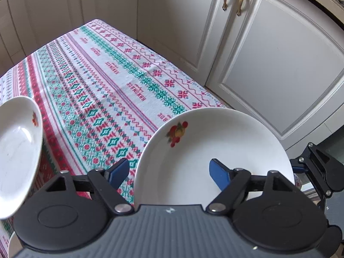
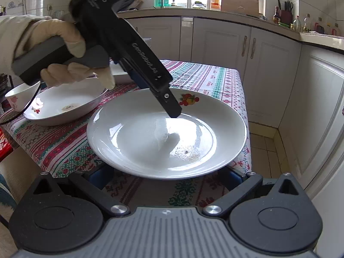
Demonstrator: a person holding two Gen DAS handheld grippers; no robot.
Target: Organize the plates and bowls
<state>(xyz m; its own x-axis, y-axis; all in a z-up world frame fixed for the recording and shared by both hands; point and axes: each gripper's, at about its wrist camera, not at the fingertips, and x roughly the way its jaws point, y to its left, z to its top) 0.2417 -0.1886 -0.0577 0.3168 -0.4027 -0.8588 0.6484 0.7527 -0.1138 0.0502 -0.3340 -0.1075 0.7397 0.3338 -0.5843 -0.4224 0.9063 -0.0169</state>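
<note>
A white plate with a fruit print [image 2: 137, 148] lies on the patterned tablecloth [image 2: 53, 142]. It also shows in the left wrist view [image 1: 215, 150]. My left gripper [image 1: 169, 172] is open and astride the plate's rim, one blue finger [image 1: 219, 174] over the plate, the other outside it. In the right wrist view its black finger [image 2: 169, 105] reaches over the plate. My right gripper [image 2: 167, 179] is open, its fingers low under the plate's near rim and mostly hidden. A second white plate [image 2: 64, 105] lies at the left, also in the left wrist view [image 1: 17, 150]. A small bowl [image 2: 21, 94] stands beside it.
White cabinet doors [image 1: 268, 64] stand close to the table's far side. A counter with bottles, a knife block and boxes [image 2: 215, 2] runs behind the table. The cloth [image 1: 107, 75] beyond the plates is bare. A gloved hand [image 2: 64, 49] holds the left gripper.
</note>
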